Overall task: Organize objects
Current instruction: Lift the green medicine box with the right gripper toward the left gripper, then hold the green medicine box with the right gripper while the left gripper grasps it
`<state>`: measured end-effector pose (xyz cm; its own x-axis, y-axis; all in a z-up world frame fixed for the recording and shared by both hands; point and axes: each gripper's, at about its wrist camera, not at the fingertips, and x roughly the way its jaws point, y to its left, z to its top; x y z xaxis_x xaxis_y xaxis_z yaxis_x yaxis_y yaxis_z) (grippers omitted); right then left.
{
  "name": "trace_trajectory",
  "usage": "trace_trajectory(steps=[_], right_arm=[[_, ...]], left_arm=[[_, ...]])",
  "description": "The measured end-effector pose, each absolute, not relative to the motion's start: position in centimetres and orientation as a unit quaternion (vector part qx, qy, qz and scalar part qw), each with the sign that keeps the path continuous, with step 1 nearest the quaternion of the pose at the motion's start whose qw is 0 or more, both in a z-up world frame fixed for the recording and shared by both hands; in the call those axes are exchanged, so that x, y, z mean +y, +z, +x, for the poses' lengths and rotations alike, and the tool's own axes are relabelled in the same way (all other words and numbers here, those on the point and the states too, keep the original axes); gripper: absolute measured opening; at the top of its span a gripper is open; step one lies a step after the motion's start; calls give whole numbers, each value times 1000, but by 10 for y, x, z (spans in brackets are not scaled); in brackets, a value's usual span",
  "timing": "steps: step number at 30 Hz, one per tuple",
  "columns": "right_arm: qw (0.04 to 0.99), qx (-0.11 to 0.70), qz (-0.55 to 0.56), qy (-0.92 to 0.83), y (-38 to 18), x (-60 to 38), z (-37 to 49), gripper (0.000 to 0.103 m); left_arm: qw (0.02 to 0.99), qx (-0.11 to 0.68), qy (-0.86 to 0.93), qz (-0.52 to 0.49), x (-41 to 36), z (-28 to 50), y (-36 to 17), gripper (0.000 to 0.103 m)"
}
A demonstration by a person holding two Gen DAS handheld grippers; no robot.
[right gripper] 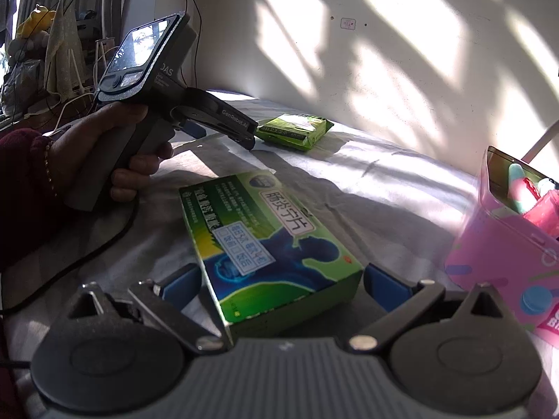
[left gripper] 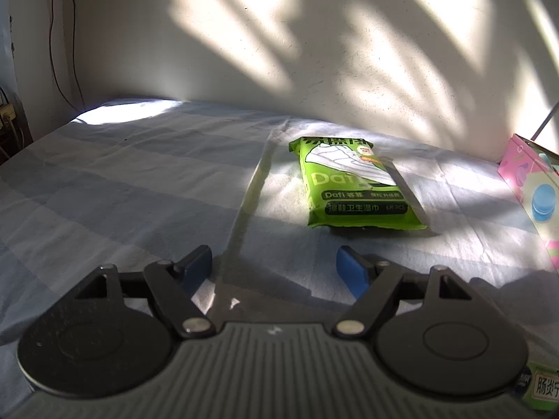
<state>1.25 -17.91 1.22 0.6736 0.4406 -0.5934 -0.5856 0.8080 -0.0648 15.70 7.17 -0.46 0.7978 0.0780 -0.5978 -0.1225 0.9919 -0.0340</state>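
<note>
right wrist view: the right gripper [right gripper: 281,288] stands with its jaws spread wide, and the green medicine box [right gripper: 269,241] lies on the bedsheet [right gripper: 384,181] between the two blue pads. the right pad [right gripper: 384,288] shows a clear gap from the box's corner; the left pad [right gripper: 181,284] sits just beside the box's long edge, and contact there cannot be confirmed. no squeeze is evident, so the box is judged as resting on the sheet, not held. its long axis runs away from the claw and slants to the upper left, so the jaws straddle its near end across the short dimension. the pink bag [right gripper: 503,258] stands open just to the right of this claw, with items already inside; it is judged the likely destination for sorting, and the right hand is plainly the nearer one to it. left wrist view: the left gripper [left gripper: 274,267] hangs over bare sheet with its jaws apart and nothing between them. the green wipes pack [left gripper: 353,185] lies ahead of it and slightly right, flat, long axis pointing away toward the wall [left gripper: 279,35], well clear of the fingertips. the left hand [right gripper: 104,153] is the nearer one to that pack. judgement: each item lies in front of its own claw.
</note>
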Motion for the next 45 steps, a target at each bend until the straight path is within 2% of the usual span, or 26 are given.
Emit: trace_trajectory(steps=[13, 21, 30, 37, 45], right_arm=[[919, 324, -76, 214, 10, -213, 1, 102], [915, 319, -85, 232, 10, -214, -2, 102], [909, 319, -88, 252, 10, -209, -1, 102], [907, 318, -95, 259, 9, -205, -3, 102], [908, 318, -97, 254, 9, -204, -3, 102]], left_arm=[[945, 319, 64, -23, 67, 154, -5, 80], [943, 327, 53, -10, 71, 125, -6, 86], [941, 332, -57, -29, 66, 53, 5, 81], [924, 332, -151, -115, 65, 55, 20, 79], [916, 340, -196, -82, 31, 55, 16, 79]])
